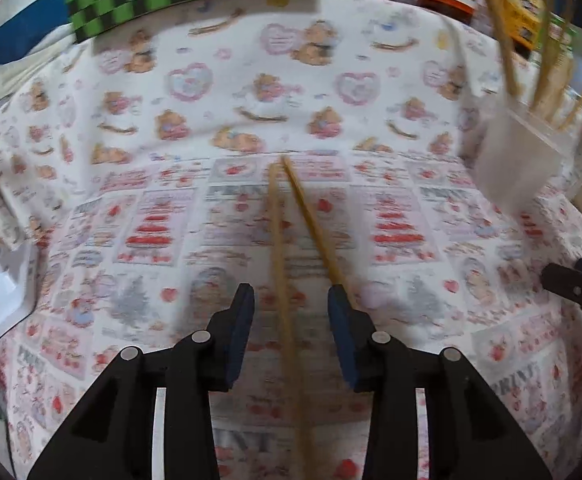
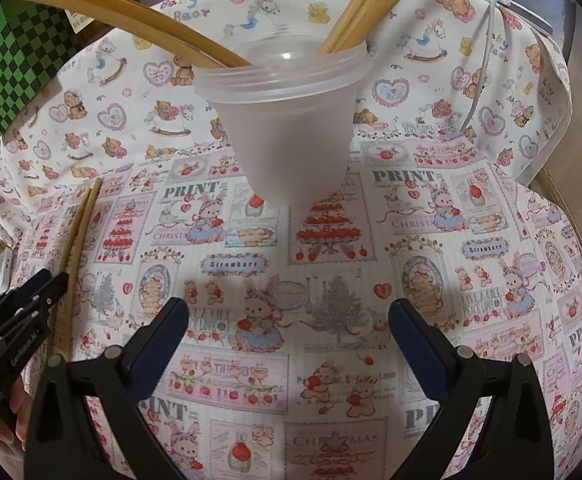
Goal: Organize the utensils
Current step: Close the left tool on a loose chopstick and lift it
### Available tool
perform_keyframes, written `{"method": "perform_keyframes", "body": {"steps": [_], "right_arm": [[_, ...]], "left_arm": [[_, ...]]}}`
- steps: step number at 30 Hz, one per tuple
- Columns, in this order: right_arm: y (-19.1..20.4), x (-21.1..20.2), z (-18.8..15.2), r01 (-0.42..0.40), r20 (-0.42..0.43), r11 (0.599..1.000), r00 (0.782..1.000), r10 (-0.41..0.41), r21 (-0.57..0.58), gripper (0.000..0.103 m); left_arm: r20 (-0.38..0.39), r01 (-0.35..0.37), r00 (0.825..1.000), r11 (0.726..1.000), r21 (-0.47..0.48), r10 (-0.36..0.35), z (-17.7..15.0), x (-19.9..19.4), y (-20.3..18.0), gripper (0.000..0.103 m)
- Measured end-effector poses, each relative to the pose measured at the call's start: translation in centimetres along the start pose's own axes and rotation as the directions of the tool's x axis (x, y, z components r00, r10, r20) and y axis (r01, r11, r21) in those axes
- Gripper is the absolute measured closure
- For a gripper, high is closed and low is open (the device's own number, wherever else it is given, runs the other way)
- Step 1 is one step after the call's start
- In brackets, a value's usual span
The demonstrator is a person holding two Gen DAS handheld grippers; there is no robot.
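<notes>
step: pinch chopsticks (image 1: 287, 264) | left gripper (image 1: 291, 304) spread, straddling them | right gripper (image 2: 289, 320) spread, empty | centre both sticks first, near tablecloth's (image 2: 411, 248) left edge

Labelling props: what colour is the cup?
Frosted translucent white cup, clearest in the right wrist view.

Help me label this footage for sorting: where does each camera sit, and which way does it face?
Left wrist: on the left gripper, angled down at two loose chopsticks on the tablecloth; its own fingers show.
Right wrist: on the right gripper, angled down at the plastic cup holding chopsticks; its own fingers and a bit of hand show.
Shared: cup, loose chopsticks, each other's gripper.
</notes>
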State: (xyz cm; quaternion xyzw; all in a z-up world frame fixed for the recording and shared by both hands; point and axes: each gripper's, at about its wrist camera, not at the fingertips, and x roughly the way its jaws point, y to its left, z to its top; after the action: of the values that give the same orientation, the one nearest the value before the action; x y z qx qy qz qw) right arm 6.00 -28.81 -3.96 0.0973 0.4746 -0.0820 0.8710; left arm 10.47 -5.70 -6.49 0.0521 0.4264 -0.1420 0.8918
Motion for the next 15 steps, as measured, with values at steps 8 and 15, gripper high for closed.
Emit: {"method": "perform_keyframes", "body": {"steps": [8,15], "right_arm": [[0.1,-0.1,-0.1,0.000,0.007,1.000,1.000,0.000,0.001,0.003],[0.9,-0.5,-0.4,-0.045,0.017,0.998,0.999,0.046,-0.036,0.003]], "left_arm": [[-0.030,0.180,0.983,0.982,0.055,-0.179,-0.5,-0.8,-2.9,0.079],[-0.054,0.149,0.987,0.989,-0.024,-0.150,-0.1,-0.8,-1.2,0.092]]}}
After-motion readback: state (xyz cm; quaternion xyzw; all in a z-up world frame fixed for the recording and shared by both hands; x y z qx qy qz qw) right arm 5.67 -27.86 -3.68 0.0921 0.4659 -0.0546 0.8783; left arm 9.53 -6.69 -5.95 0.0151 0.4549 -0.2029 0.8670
